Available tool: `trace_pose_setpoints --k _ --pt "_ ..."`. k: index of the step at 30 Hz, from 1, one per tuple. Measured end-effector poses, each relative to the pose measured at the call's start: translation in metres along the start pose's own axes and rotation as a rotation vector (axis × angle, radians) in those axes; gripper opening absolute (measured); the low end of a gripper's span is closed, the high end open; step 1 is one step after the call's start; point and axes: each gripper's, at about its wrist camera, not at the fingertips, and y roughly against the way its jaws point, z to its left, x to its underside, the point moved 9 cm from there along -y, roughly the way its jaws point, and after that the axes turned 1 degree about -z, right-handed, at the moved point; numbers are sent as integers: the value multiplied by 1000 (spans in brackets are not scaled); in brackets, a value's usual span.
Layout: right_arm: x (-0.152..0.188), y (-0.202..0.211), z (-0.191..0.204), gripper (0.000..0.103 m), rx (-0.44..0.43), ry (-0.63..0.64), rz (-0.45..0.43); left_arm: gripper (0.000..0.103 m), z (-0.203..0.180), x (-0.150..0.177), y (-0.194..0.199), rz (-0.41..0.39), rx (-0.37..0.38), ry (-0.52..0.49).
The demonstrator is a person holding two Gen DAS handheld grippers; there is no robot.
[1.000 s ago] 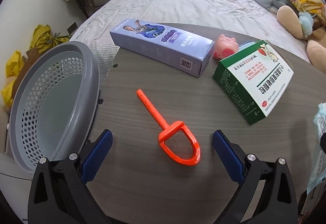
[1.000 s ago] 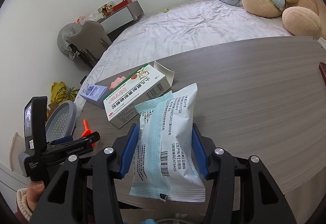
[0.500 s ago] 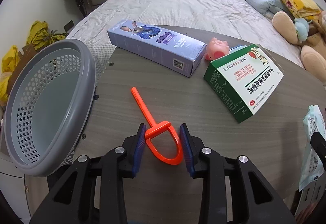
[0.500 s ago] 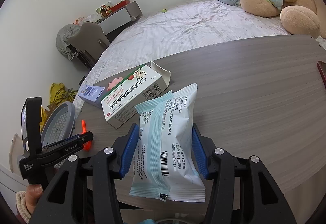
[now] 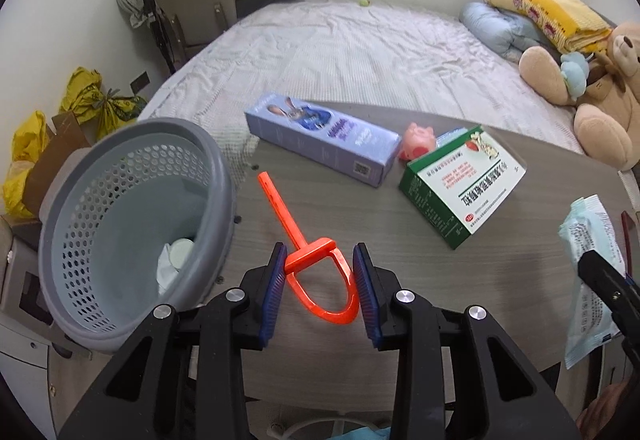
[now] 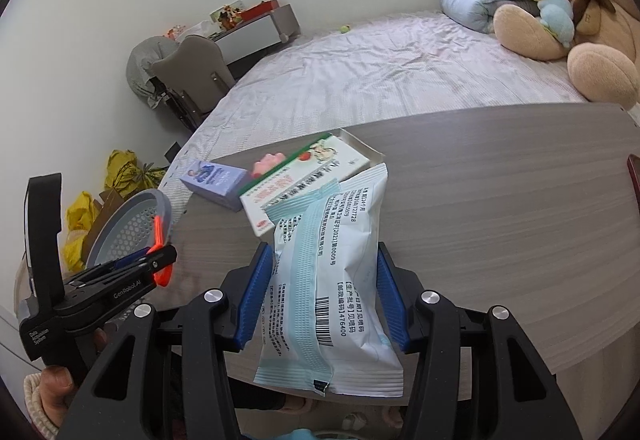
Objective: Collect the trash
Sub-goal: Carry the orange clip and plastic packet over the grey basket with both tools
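A grey perforated basket (image 5: pixel 120 224) stands tilted at the left edge of the desk (image 5: pixel 360 224), its mouth turned toward the camera. Inside it, near the bottom, lie a crumpled white piece and a small round pale lid-like thing (image 5: pixel 176 252); what they are cannot be told.

The left tool (image 5: pixel 320 280) is pinching an orange plastic piece (image 5: pixel 316 272): the blue pads press on both sides of its loop-shaped end, while its straight stem points away toward the far edge of the desk. In the right wrist view the orange piece shows held clear of the desk, just beside the basket's rim.

The right tool (image 6: pixel 320 292) is pinching a pale blue and white sealed packet (image 6: pixel 328 280) with printed text and a barcode; the packet stands upright between the pads and sticks out both above and below them.

On the desk beyond the tools lie a long lilac carton (image 5: pixel 320 140) with a cartoon rabbit, a small pink pig toy (image 5: pixel 418 140) just beside it, and a green and white medicine box (image 5: pixel 464 180) with its end flap open. Behind the desk lies a bed (image 5: pixel 360 48) with folded blankets and a plush bear.
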Motion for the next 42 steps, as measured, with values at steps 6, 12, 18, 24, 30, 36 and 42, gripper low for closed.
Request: trace_pose_setpoints --k 6,12,18,24,30,36,42 --pt "-1 -8 54 50 -70 76 8 34 33 -8 22 -57 -14 21" --pt "-3 -32 121 50 -178 148 36 34 85 -6 36 -87 -51 74" --pt "-2 -60 187 50 -265 238 80 34 149 -2 40 -97 -126 137" --pt "3 -95 243 50 -346 297 147 34 199 2 33 -74 -162 211" --pt "3 -120 272 50 -356 322 183 34 228 6 24 -54 -176 243" --pt "10 -139 289 50 -337 349 219 34 238 7 12 -38 -150 260" --pt "11 -145 293 50 -321 352 221 34 246 8 7 -33 -148 265"
